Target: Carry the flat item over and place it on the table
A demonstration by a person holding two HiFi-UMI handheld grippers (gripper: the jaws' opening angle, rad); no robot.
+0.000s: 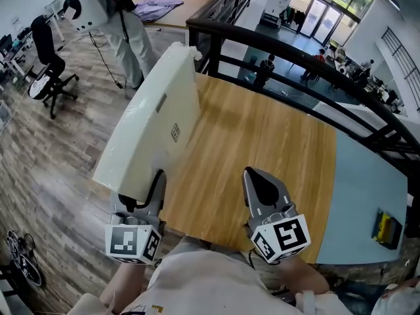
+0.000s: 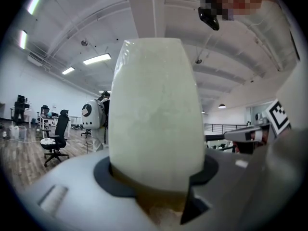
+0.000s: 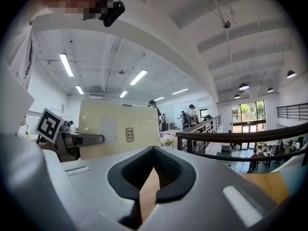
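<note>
The flat item (image 1: pixel 154 120) is a long white foam-like board with a small label. It rises tilted from my left gripper (image 1: pixel 152 188), which is shut on its lower end, above the left edge of the wooden table (image 1: pixel 262 143). In the left gripper view the board (image 2: pixel 154 114) stands edge-on between the jaws and fills the middle. My right gripper (image 1: pixel 253 176) is shut and holds nothing, over the table's near side. The right gripper view shows its closed jaws (image 3: pixel 144 189), with the board (image 3: pixel 118 129) and the left gripper (image 3: pixel 79 139) off to the left.
A black railing (image 1: pixel 308 64) curves along the table's far side, over a lower floor. The table's right part is light blue (image 1: pixel 361 202) and carries a yellow-black object (image 1: pixel 387 228). A person (image 1: pixel 125 25) and an office chair (image 1: pixel 49 71) stand on the wood floor to the left.
</note>
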